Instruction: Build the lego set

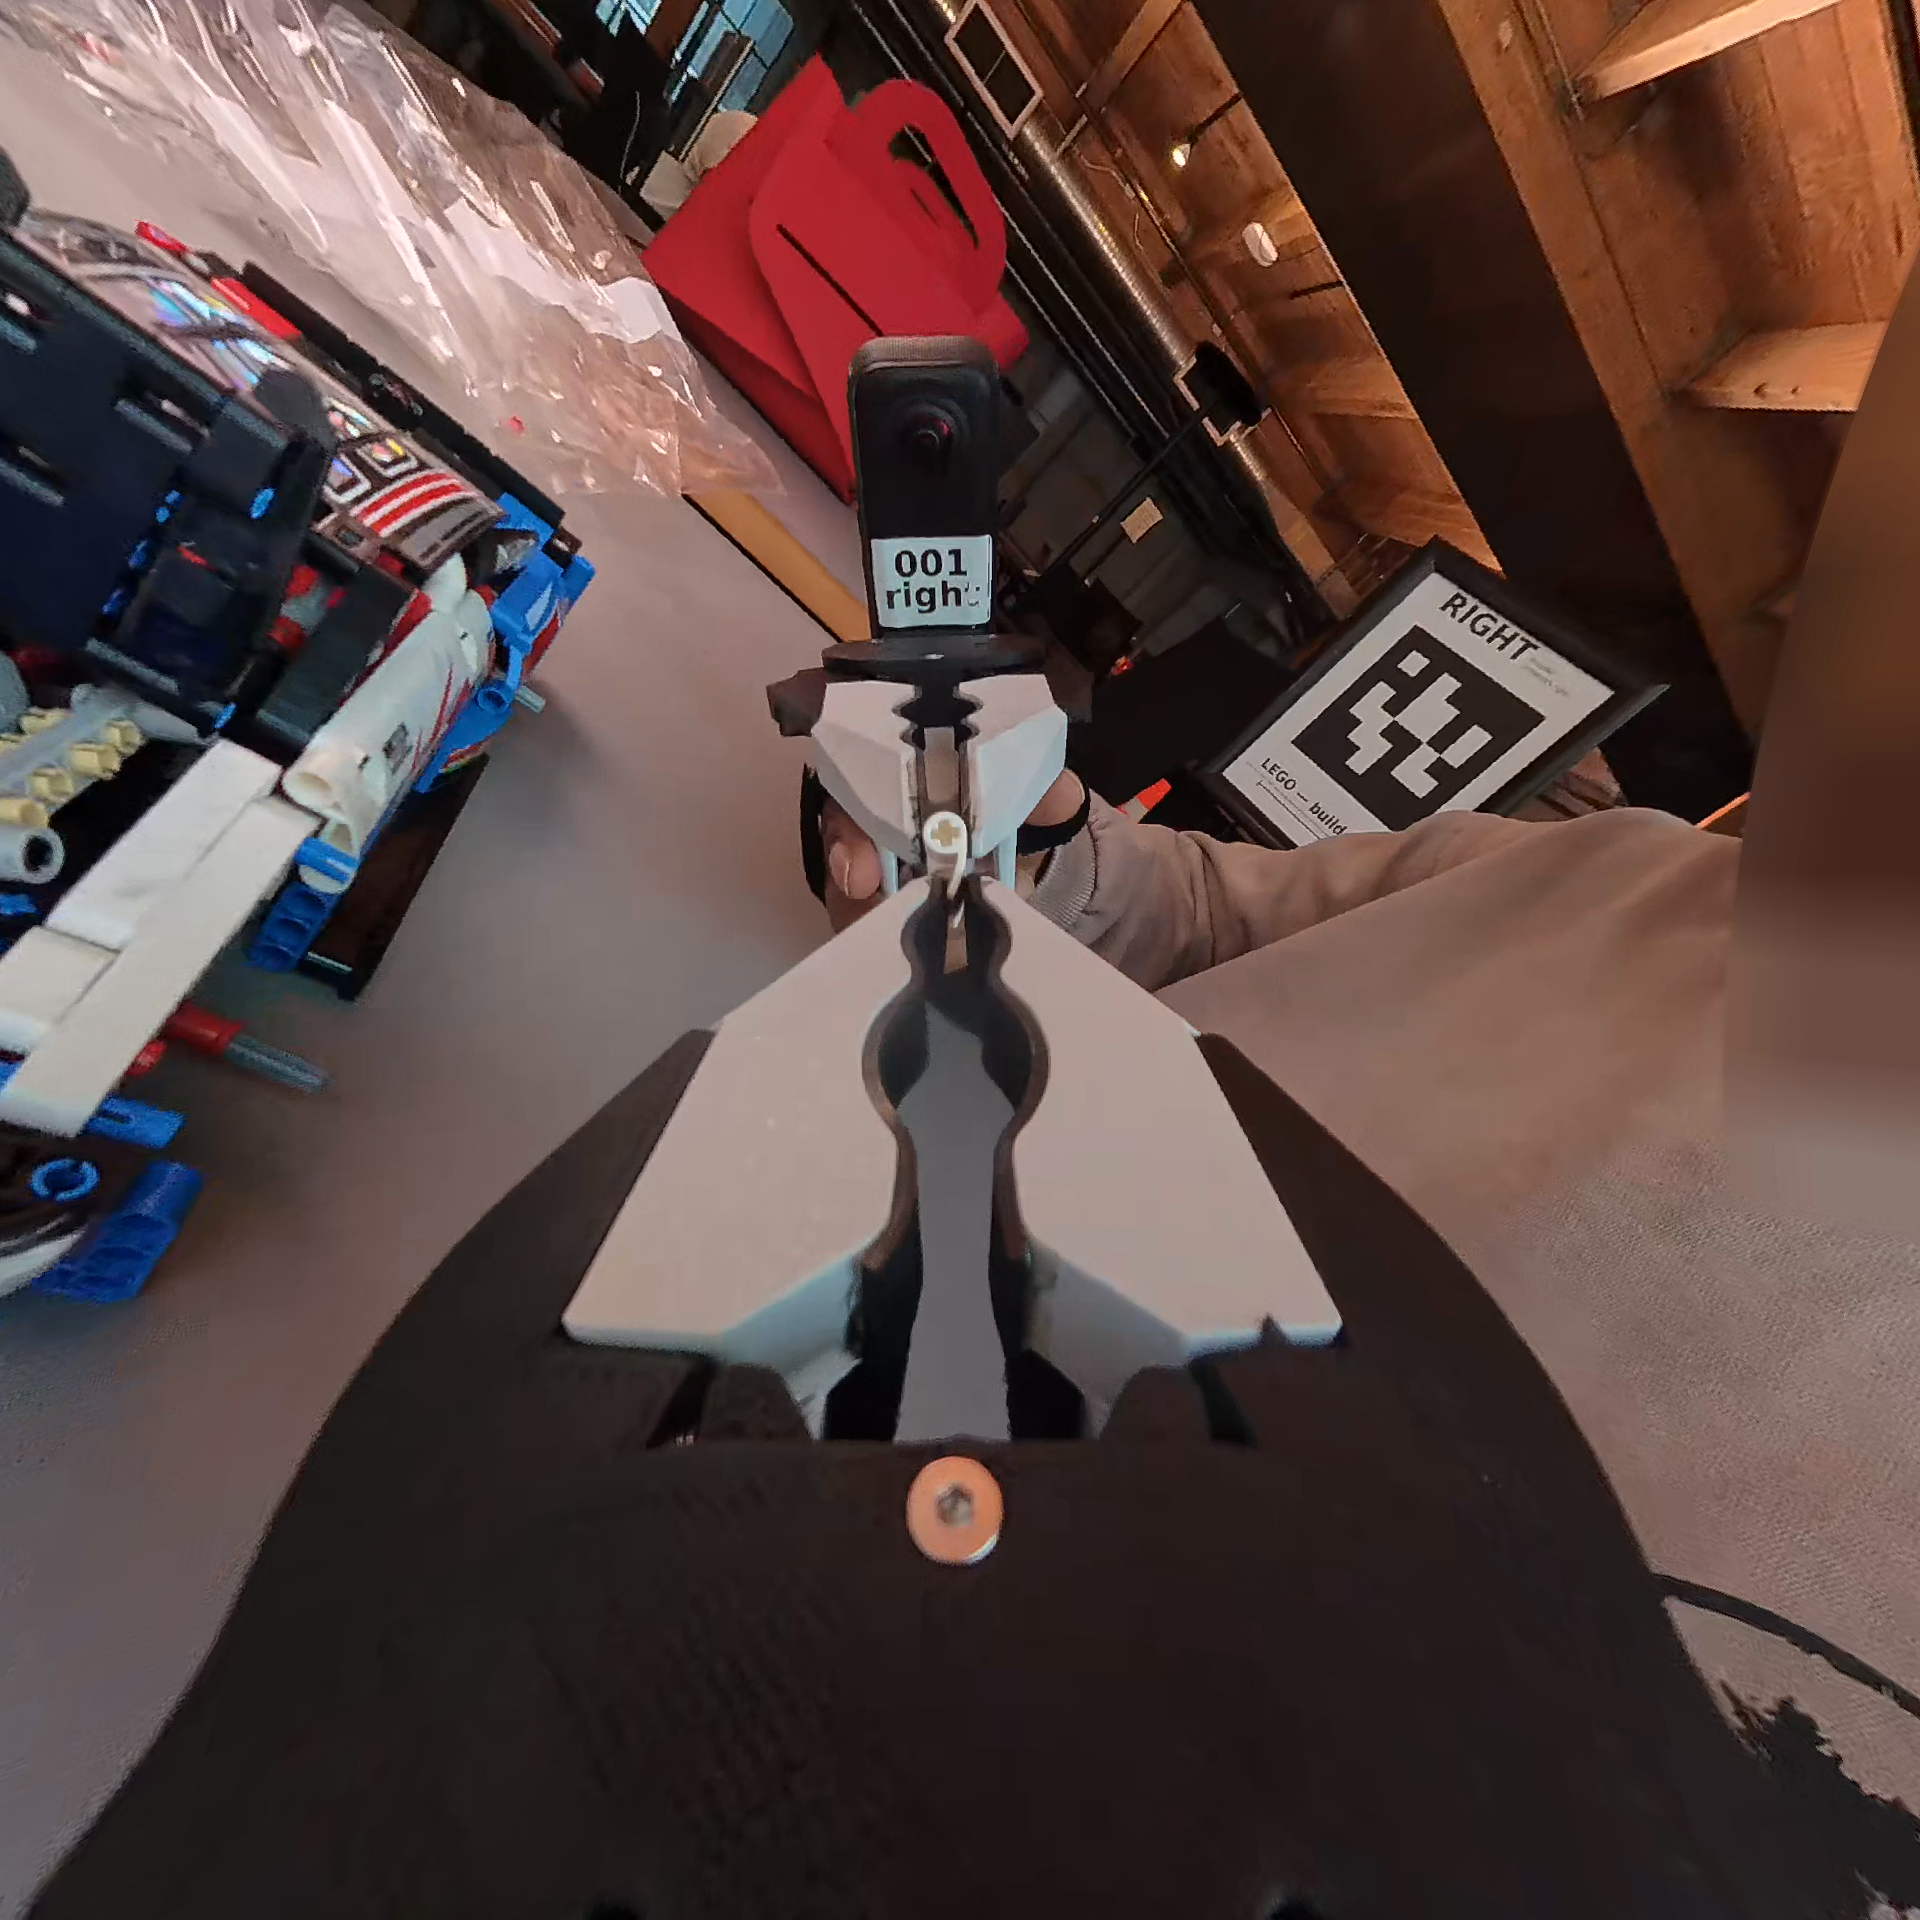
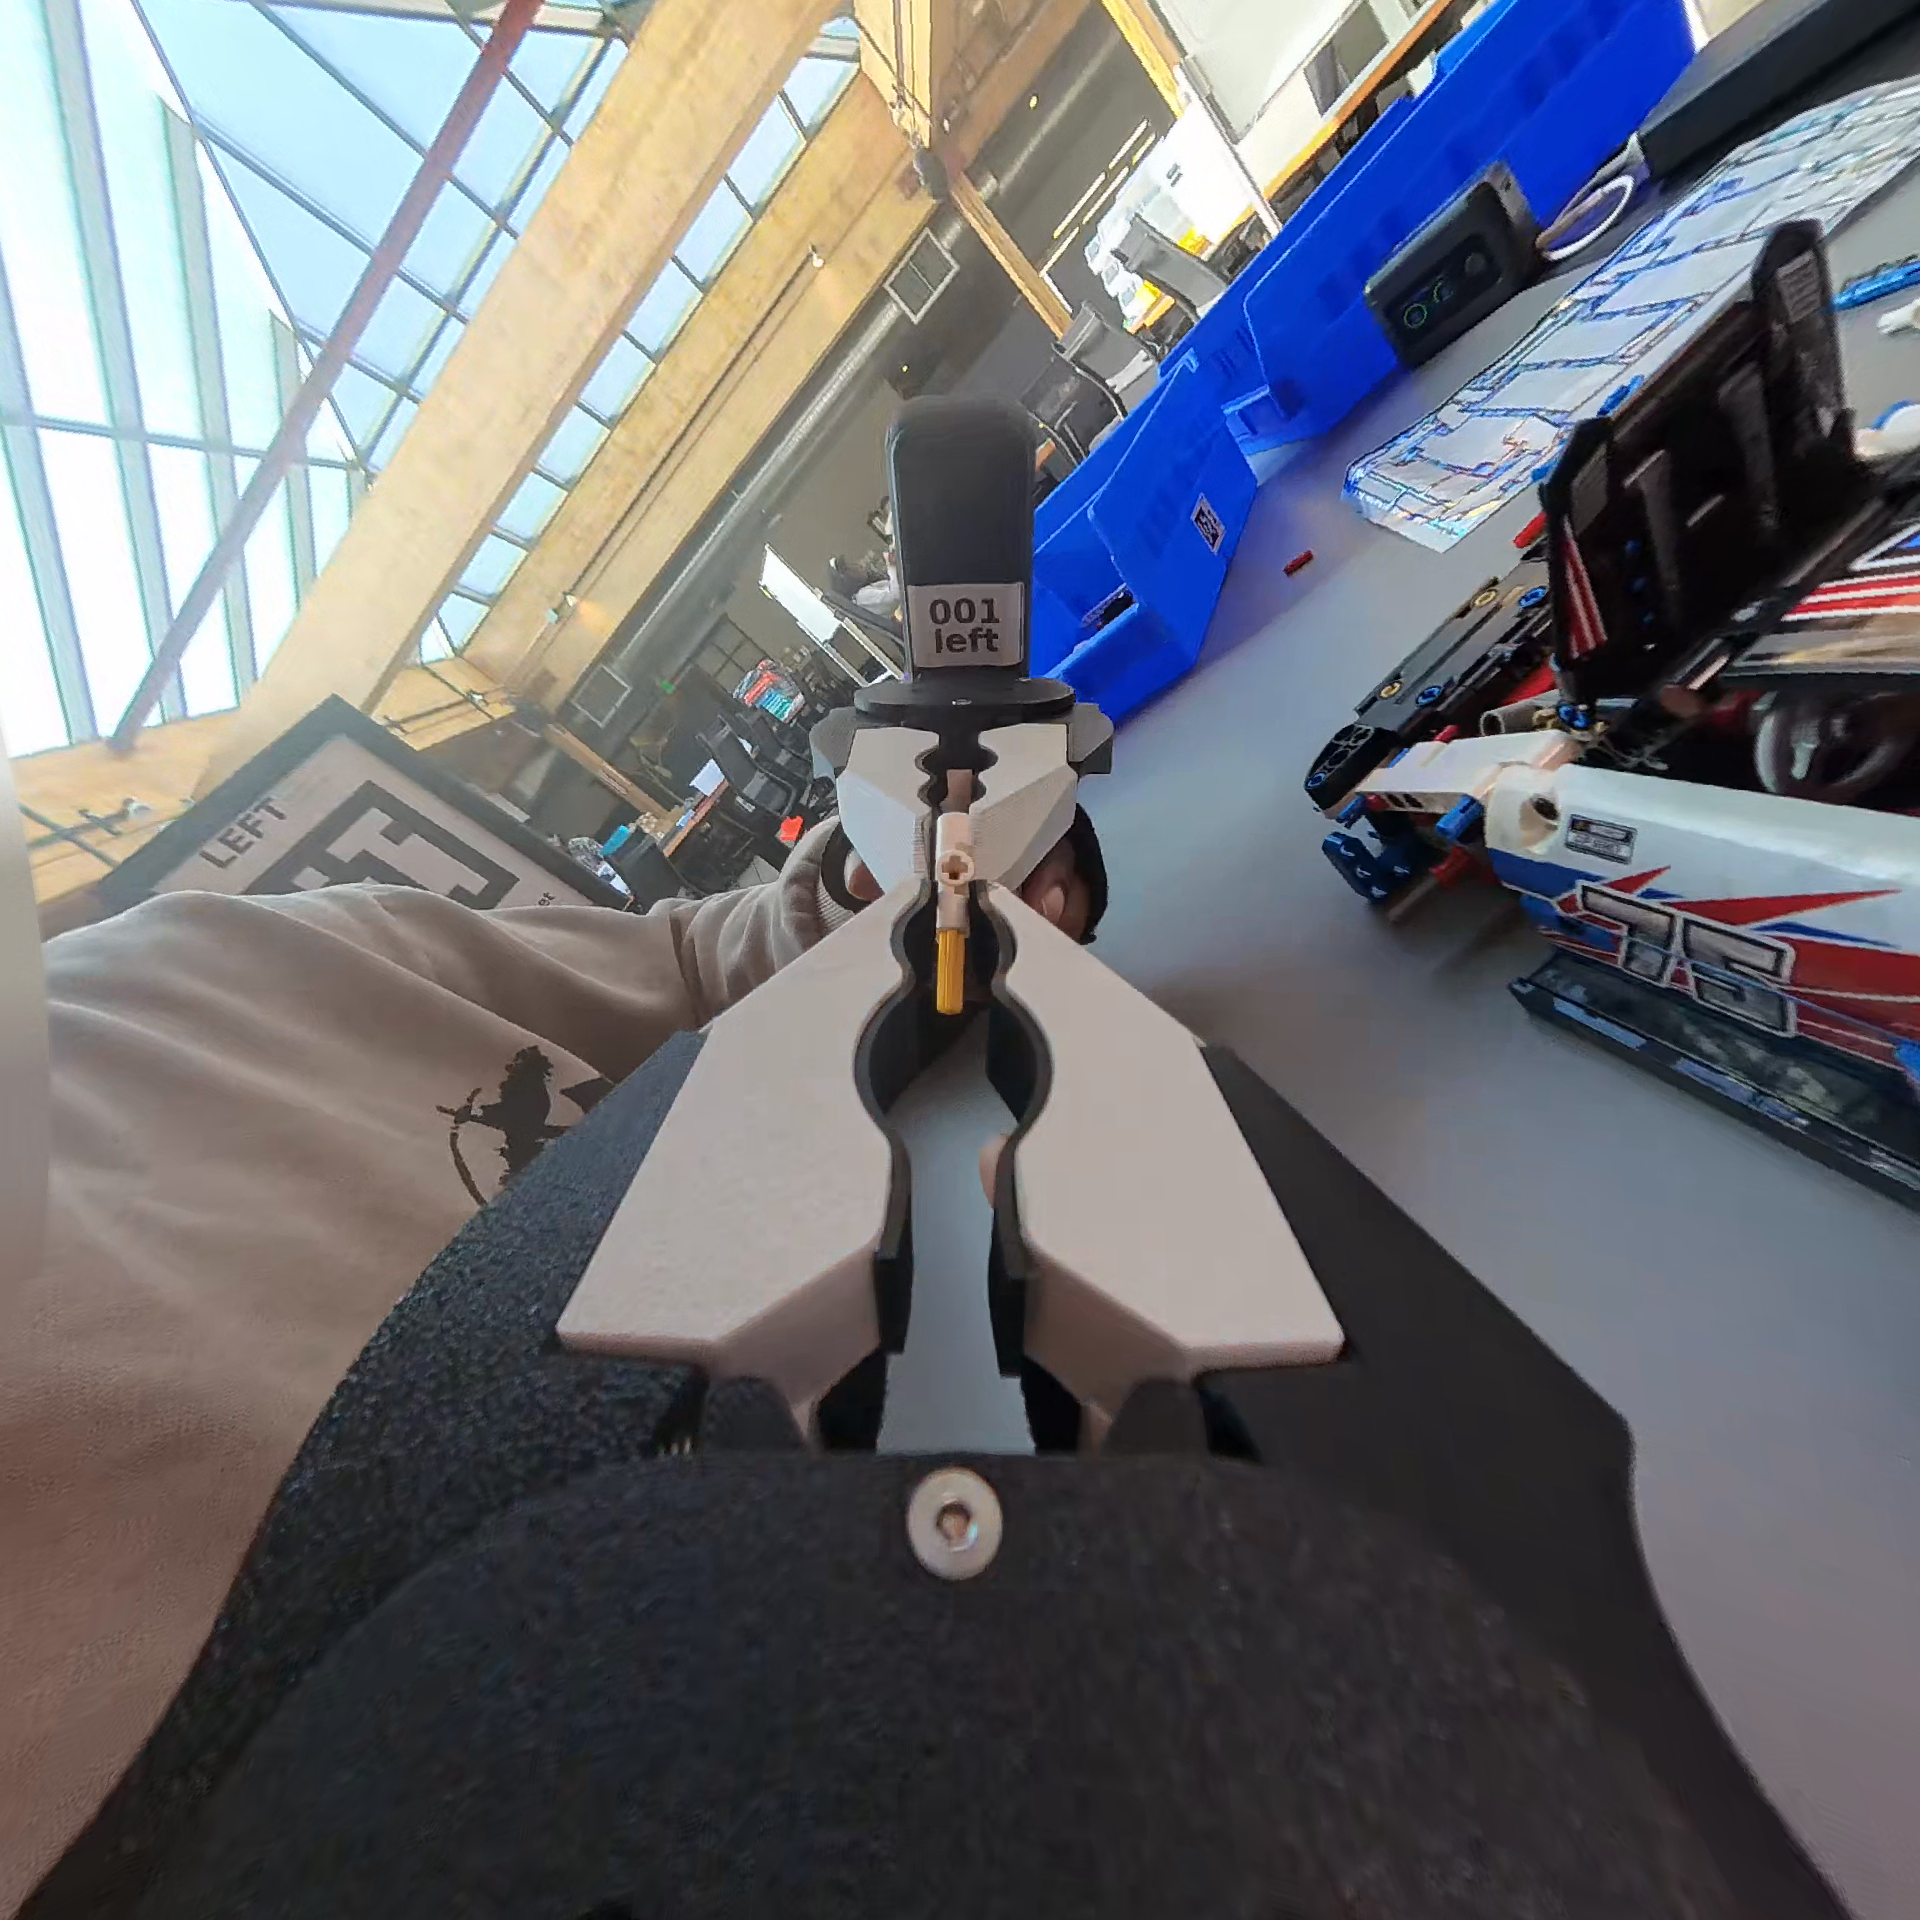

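Note:
My two grippers face each other tip to tip above the grey table. In the right wrist view, my right gripper (image 2: pixel 951 899) is shut on a yellow axle (image 2: pixel 949 971) that carries a small white connector (image 2: pixel 954 862) at its tip. The left gripper (image 2: pixel 956 810) closes on that connector from the far side. In the left wrist view, my left gripper (image 1: pixel 951 909) is shut on the white connector (image 1: pixel 945 836), and the right gripper (image 1: pixel 940 790) sits just beyond it. The part-built Lego race car (image 1: pixel 208 675) stands at the left there and at the right (image 2: pixel 1662 831) in the right wrist view.
Clear plastic bags (image 1: pixel 416 260) and a red cardboard carrier (image 1: pixel 852 270) lie at the table's far side. A framed marker sign (image 1: pixel 1423 707) stands behind the right hand. Blue bins (image 2: pixel 1299 364), a printed sheet (image 2: pixel 1538 395) and a black device (image 2: pixel 1455 270) sit beyond the car. A red-and-grey pin (image 1: pixel 244 1049) lies by the car. My left and right fingertips are right by each other.

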`<act>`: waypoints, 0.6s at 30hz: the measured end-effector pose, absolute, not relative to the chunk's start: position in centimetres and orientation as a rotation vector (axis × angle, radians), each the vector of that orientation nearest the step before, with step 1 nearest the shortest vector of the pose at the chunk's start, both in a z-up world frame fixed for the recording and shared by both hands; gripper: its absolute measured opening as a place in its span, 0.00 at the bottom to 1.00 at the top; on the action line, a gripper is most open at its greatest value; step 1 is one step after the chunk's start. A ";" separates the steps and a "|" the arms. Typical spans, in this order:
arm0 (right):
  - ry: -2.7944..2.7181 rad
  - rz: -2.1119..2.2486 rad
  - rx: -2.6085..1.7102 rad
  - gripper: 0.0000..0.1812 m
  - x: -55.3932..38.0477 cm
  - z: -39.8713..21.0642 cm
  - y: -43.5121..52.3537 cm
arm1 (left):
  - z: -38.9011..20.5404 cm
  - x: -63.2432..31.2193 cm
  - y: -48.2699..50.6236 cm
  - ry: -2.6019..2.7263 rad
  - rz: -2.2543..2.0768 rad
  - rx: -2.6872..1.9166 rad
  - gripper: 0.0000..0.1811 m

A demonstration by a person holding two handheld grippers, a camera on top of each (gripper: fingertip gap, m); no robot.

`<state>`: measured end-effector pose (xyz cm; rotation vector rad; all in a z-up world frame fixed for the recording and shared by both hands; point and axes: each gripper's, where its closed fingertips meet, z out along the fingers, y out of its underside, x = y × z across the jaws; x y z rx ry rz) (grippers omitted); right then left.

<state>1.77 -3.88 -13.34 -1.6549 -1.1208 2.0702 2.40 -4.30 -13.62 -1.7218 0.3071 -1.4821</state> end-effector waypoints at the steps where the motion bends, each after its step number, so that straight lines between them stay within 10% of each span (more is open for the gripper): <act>1: -1.149 2.066 -1.651 0.02 1.8 -13.5 -4.1 | -13.8 2.4 -4.5 0.300 -1.529 -1.734 0.00; 10: -1.782 1.481 -1.226 0.14 3.4 -15.9 -7.0 | -16.6 4.7 -8.7 0.626 -1.714 -1.938 0.00; 18: -1.962 1.478 -1.376 0.05 4.2 -18.9 -8.5 | -19.2 5.2 -8.9 0.772 -1.607 -2.060 0.00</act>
